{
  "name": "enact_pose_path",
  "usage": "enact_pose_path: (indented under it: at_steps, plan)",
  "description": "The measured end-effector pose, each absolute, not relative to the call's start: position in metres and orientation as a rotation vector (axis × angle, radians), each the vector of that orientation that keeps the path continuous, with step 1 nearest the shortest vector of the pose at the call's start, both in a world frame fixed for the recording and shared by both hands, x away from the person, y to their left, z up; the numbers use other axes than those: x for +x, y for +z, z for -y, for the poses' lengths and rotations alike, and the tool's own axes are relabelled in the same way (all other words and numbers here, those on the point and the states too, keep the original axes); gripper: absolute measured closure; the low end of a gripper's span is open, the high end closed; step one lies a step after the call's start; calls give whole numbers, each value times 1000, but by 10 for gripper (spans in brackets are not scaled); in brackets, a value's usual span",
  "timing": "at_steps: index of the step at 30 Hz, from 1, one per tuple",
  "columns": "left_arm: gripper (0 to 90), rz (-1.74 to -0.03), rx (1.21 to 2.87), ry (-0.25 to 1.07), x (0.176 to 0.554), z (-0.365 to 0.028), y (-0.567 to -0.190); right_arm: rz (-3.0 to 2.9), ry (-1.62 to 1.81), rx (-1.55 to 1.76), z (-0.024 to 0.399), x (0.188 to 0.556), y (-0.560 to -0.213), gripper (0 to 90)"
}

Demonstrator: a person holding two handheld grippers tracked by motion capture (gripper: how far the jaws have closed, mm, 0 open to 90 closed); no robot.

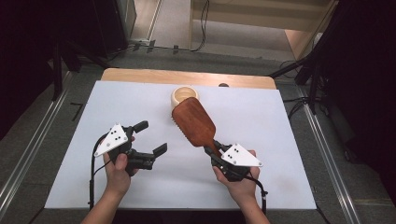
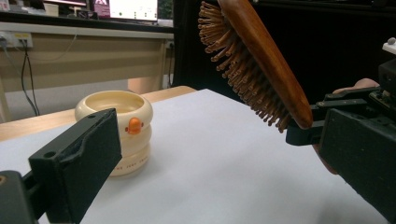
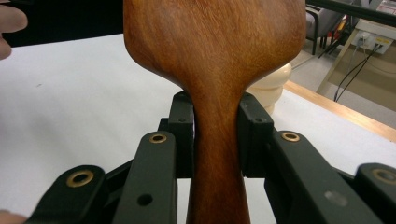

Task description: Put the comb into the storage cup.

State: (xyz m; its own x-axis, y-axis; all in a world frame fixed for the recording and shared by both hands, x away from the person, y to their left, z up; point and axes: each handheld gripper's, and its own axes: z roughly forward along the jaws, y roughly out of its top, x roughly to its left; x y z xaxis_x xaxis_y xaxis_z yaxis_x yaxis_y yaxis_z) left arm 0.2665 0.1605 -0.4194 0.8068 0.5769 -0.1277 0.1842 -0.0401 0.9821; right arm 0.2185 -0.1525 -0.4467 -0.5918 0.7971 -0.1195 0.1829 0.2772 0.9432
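The right gripper [image 1: 215,150] clamps the brush [image 1: 193,120] by its thin handle neck, paddle raised ahead of the jaws, bristles facing down and toward the left gripper [image 1: 152,138], which hangs wide open and empty beside it. The cup [image 1: 184,95] stands just beyond the paddle tip on the table [image 1: 261,121]. Risk: the grip sits far back on a long, head-heavy brush, so the paddle can pivot or droop in the jaws. If it swings forward, the tip likely knocks the cup over. The smooth wooden handle may also slide out. The left gripper closing in could snag bristles.
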Motion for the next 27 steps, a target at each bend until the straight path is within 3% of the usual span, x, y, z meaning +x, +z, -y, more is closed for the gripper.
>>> enact_pose_path:
  at_steps: [27]
  plan:
    - [0, -624, 1581, 249, 274, -137, -415, -1975, 1356, 799, 131, 208, -448, 697]
